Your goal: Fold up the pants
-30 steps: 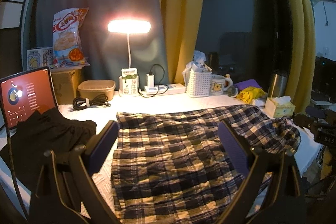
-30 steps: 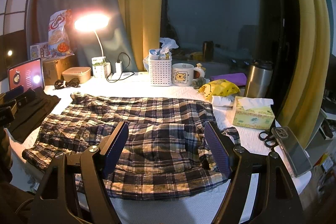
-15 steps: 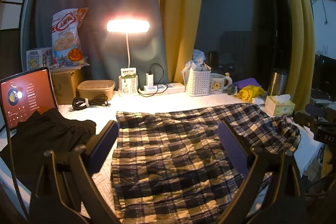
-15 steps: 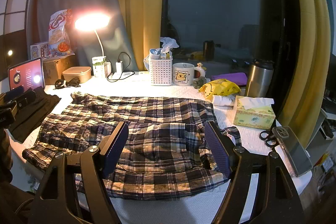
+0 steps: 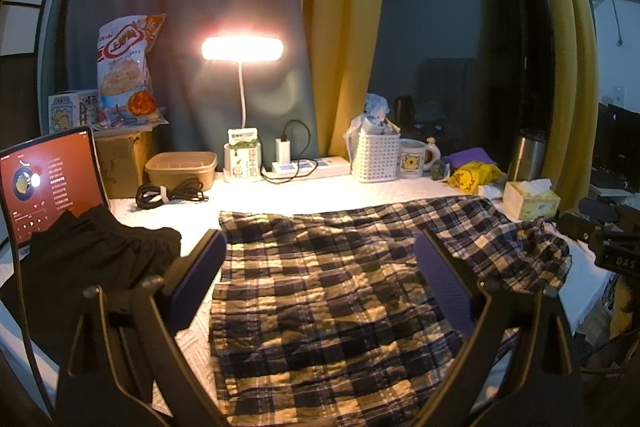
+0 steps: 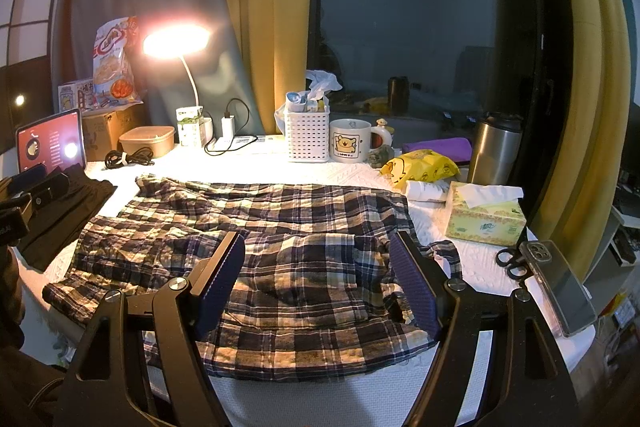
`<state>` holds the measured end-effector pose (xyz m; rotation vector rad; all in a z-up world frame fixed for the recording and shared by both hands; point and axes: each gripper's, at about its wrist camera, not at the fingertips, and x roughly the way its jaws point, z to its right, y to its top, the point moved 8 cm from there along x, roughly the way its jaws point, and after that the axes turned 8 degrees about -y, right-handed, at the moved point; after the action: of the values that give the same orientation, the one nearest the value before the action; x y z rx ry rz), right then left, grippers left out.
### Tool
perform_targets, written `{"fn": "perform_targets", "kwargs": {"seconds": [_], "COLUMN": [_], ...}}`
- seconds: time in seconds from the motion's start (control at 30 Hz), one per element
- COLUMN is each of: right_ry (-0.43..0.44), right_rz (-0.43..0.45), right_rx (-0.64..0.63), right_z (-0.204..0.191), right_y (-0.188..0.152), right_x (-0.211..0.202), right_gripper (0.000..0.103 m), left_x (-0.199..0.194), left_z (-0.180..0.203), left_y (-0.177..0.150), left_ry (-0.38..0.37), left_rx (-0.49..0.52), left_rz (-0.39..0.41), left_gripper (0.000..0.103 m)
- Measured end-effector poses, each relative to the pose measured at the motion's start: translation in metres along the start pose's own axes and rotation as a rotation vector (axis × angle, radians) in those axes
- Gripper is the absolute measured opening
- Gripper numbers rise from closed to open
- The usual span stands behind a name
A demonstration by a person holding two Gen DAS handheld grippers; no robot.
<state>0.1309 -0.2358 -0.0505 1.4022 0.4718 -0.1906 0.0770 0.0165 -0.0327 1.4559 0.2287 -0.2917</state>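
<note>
Plaid pants (image 5: 332, 291) lie spread flat across the white table, legs toward the left and waistband with drawstring at the right; they also show in the right wrist view (image 6: 280, 251). My left gripper (image 5: 320, 267) is open and empty, hovering above the leg end. My right gripper (image 6: 318, 267) is open and empty, hovering above the waist end. Neither touches the cloth.
A black garment (image 5: 76, 267) and a tablet (image 5: 44, 183) sit at the left. A lamp (image 5: 242, 49), power strip (image 5: 308, 167), white basket (image 6: 307, 137), mug (image 6: 352, 141), steel tumbler (image 6: 494, 147), tissue box (image 6: 486, 219), scissors (image 6: 510, 263) and phone (image 6: 560, 287) line the back and right edges.
Nothing has visibly changed; both grippers hold nearly still above the pants.
</note>
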Motion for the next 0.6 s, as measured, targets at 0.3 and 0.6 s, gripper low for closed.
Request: {"fn": "perform_targets", "kwargs": {"seconds": [0.3,0.6], "right_ry": [0.001,0.002], "right_rz": [-0.002,-0.005], "right_rx": [0.001,-0.001], "right_z": [-0.0002,-0.0037], "right_y": [-0.0001,-0.0042], "right_x": [0.0003,0.0003], "right_gripper": [0.078,0.078], "left_x": [0.0008,0.002], "left_z": [0.0014,0.0035], "left_y": [-0.0011,-0.0022], "left_ry": [-0.001,-0.003], "left_rx": [0.002,0.004], "left_rz": [-0.002,-0.004], "left_gripper": [0.096,0.096]}}
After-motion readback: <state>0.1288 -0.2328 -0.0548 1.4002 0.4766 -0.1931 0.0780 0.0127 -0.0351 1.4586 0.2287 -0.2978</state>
